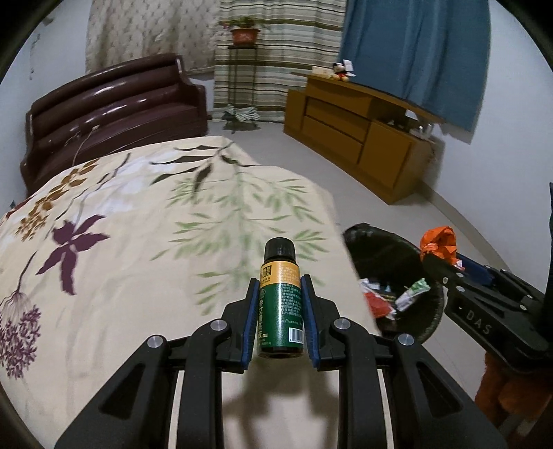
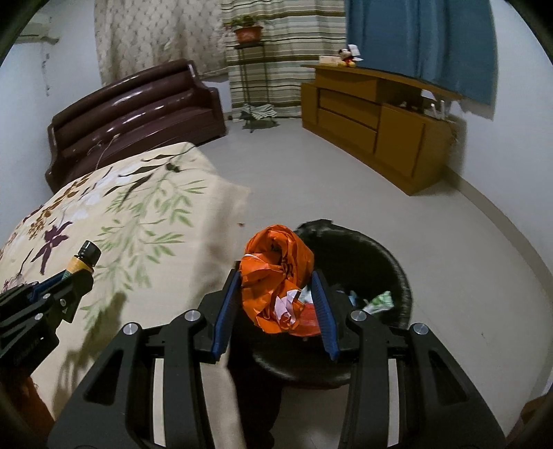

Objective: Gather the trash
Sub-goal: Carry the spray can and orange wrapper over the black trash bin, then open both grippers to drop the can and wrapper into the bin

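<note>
Left claw [image 1: 280, 300] clamped on small green bottle [image 1: 281, 304], blue pads pressed to both sides of label, black cap sticking out past the tips, base toward cam. Bottle lying lengthwise between the fingers, held over floral bedspread [image 1: 138, 241], near bed's right edge. Same bottle seen from right cam at far left [image 2: 83, 262], cap tilted up, above the bed.

Right claw [image 2: 280, 300] closed on crumpled orange plastic bag [image 2: 276, 279], pads squeezing it from both sides, bulk of bag bulging up and fwd past the tips. Bag held above near rim of black trash bin [image 2: 397, 276]; bin on floor just beside bed, right of it. Inside bin: red wrapper [image 1: 378, 304], green-white wrapper [image 1: 413, 292], other scraps too small to tell.

Left cam also catches right claw at right edge w/ orange bag [image 1: 439, 241] over bin's far-right rim [image 1: 359, 241].

Bkgd: dark brown sofa [image 1: 114, 114], wooden cabinet [image 1: 363, 138] w/ Mickey plush [image 1: 340, 70] on top, potted plant [image 1: 243, 31] on stand, blue curtain [image 1: 414, 51].
</note>
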`<state>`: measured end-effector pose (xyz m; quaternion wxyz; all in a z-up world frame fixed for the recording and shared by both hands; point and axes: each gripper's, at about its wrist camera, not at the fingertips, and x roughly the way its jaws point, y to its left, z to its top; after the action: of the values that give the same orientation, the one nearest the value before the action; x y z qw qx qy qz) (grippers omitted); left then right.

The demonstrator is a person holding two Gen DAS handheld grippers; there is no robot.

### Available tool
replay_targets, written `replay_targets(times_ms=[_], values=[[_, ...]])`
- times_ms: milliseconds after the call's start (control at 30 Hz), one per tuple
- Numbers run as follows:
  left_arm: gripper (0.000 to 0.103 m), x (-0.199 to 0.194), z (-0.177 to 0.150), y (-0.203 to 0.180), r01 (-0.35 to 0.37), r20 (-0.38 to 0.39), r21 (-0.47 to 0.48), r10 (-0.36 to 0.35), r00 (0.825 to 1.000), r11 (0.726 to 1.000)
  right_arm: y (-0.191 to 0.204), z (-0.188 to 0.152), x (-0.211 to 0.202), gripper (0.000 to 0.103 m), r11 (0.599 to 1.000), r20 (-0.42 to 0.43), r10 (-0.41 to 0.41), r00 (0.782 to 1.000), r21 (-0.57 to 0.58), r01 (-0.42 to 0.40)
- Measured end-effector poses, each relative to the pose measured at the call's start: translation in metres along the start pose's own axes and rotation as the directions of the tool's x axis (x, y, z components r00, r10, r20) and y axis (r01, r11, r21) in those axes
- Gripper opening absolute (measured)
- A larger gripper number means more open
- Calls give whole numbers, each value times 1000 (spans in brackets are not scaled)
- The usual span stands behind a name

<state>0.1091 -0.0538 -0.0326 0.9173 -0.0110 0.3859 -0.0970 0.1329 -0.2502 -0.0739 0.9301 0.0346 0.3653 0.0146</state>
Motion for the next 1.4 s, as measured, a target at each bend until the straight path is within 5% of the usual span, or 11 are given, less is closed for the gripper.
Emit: replay_targets(times_ms=[467,1167,1400], values=[[25,38,10,-64,33,-24,81,-31,999,996,-57,-4,16,41,996,-12,-57,998,67,58],[25,73,26,-88,4,-41,108,1,999,994,-73,8,47,42,991,-17,-79,997,104,81],[47,72,28,-86,-11,-30,102,14,999,995,-75,10,49,52,990,-16,-87,996,106,88]])
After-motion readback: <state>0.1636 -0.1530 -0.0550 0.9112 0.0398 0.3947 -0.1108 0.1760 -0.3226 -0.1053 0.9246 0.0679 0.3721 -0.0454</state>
